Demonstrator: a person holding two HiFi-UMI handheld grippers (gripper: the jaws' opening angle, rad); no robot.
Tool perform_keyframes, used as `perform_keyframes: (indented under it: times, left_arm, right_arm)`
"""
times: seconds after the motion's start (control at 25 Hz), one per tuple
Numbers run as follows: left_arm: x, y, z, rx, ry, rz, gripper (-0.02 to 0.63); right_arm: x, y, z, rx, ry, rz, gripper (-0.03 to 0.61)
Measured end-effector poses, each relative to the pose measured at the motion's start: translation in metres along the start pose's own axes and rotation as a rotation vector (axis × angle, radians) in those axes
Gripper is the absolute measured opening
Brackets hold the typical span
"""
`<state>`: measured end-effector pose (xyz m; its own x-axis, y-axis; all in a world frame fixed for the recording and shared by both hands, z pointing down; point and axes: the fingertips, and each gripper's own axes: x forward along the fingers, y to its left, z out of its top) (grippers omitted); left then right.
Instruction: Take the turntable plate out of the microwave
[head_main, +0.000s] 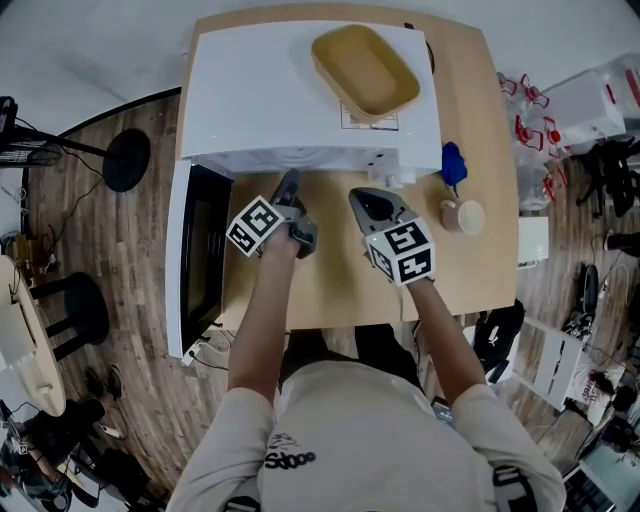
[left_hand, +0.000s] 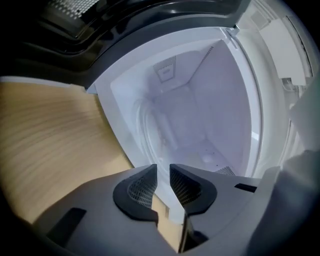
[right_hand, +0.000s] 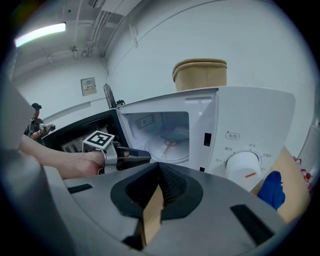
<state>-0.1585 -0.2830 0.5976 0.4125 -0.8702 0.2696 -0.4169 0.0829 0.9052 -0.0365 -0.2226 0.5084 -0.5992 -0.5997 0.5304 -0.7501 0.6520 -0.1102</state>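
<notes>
Grey moulded jaws of the left gripper are standing slightly apart, with a narrow gap between the ribbed pads and nothing in it. The tool is pointing into the open cavity of the white microwave, just at its mouth. The right gripper is holding its jaws pressed together on nothing and is hovering beside the left one, in front of the control panel and its dial. The turntable plate is lying flat on the cavity floor, seated over its hub, and neither tool is touching it. The door is hanging wide open on the left. A tan tray is resting on the microwave's roof, while a blue object and a small cup are sitting on the wooden table to the right. Hazards, as judged from this position: the plate appears to be smooth clear glass, so the present narrow jaw gap is probably leaving too little room to pass over the rim. A shallow bite is risking a slip and a drop. Lifting one edge only is risking the plate tilting and catching on the cavity walls or the lower lip of the opening. Pushing hard is risking shifting the microwave and unsettling the tray above.
</notes>
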Motion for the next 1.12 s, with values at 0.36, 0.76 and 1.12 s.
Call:
perform_keyframes:
  times: [0.36,0.76,1.12]
  left_arm:
    - [0.002,0.007,-0.001,-0.109,-0.041,0.014,0.049]
    - [0.001,0.007,0.0,-0.096,-0.077,0.083,0.064]
    - [0.009,0.007,-0.002,-0.131,-0.068,0.114,0.097]
  right_arm:
    - [0.001,0.003,-0.015,-0.036,0.038,-0.015,0.006]
    - [-0.005,0.0,-0.021,-0.033,0.044,-0.024,0.006]
    - [-0.012,-0.002,-0.022,-0.029,0.039,-0.026,0.006]
